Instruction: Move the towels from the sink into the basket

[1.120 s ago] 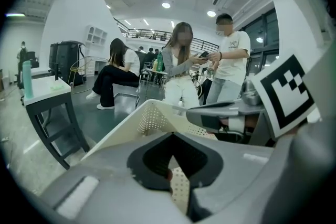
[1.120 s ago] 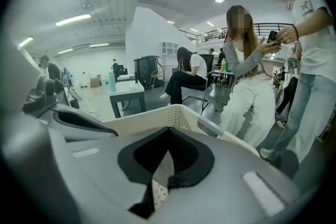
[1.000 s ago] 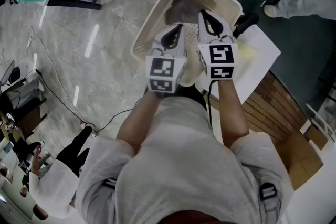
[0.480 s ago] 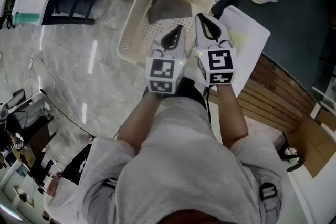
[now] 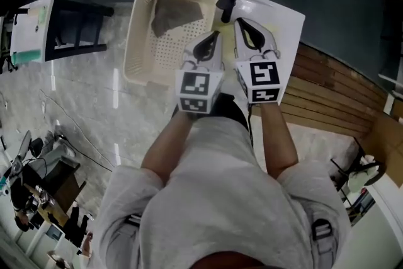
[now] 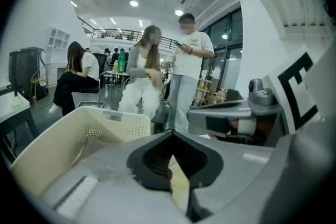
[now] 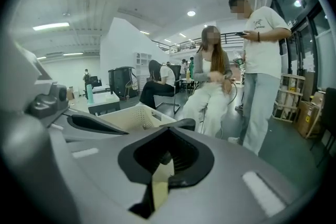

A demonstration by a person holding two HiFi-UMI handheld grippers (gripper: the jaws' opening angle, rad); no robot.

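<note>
The cream perforated basket (image 5: 141, 34) stands on the floor with a grey towel (image 5: 176, 12) lying in it. Right of it is the white sink unit (image 5: 286, 16) with a black faucet (image 5: 228, 0), and a pale yellow cloth (image 5: 272, 36) shows beside my right gripper. My left gripper (image 5: 212, 40) is shut and empty at the basket's right rim. My right gripper (image 5: 242, 25) is shut and empty over the sink's near edge. The basket's rim (image 6: 79, 131) appears in the left gripper view, and again as the basket (image 7: 134, 115) in the right gripper view.
A black-legged table (image 5: 56, 22) stands left of the basket. Wooden slats (image 5: 327, 104) lie to the right of the sink. People stand and sit beyond the basket: a seated person (image 7: 210, 86) and a standing person (image 7: 260, 60). Cables trail on the floor (image 5: 69, 135).
Both shut grippers have swung from over the basket rightwards to the sink's edge. The basket has slid to the left in the head view.
</note>
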